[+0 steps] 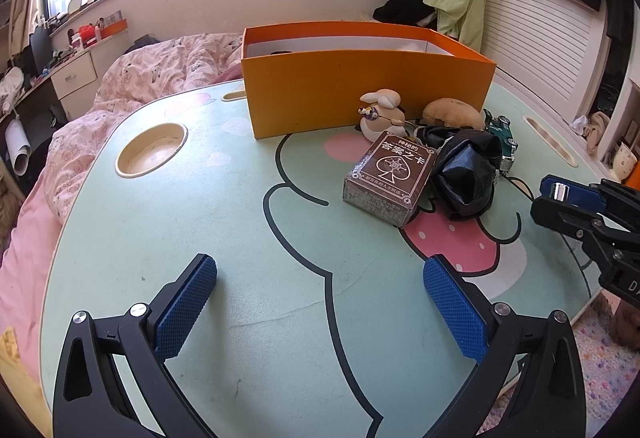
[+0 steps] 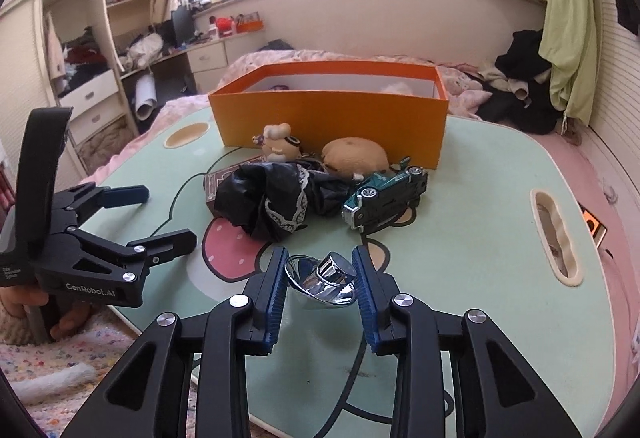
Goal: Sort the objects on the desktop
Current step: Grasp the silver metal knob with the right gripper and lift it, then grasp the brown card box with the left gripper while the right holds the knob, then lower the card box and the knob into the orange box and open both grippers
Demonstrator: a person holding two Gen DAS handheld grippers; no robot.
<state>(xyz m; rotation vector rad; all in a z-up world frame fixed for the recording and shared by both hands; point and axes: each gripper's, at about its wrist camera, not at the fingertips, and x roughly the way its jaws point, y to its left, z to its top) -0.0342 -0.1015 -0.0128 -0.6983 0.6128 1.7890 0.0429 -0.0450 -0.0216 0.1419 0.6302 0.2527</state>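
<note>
My right gripper (image 2: 320, 278) is shut on a shiny chrome cone-shaped piece (image 2: 326, 280) over the near part of the lap table (image 2: 480, 238); both blue pads (image 2: 276, 290) press its sides. In the left wrist view the right gripper (image 1: 548, 200) shows at the right edge with the chrome piece (image 1: 560, 192). My left gripper (image 1: 320, 270) is open over bare tabletop, nothing between its fingers. Ahead lie a brown card box (image 1: 390, 174), a black crumpled cloth (image 1: 464, 174), a green toy car (image 2: 384, 194), a small plush figure (image 1: 380, 114) and a tan plush (image 2: 354, 154), all before the orange box (image 1: 360, 94).
The green cartoon table (image 1: 200, 238) has a round cup recess (image 1: 152, 150) at the left and a slot (image 2: 556, 238) at the right. It stands on a bed with pink bedding (image 1: 152, 66). A hand holds the left gripper (image 2: 160, 216) at the table's left edge.
</note>
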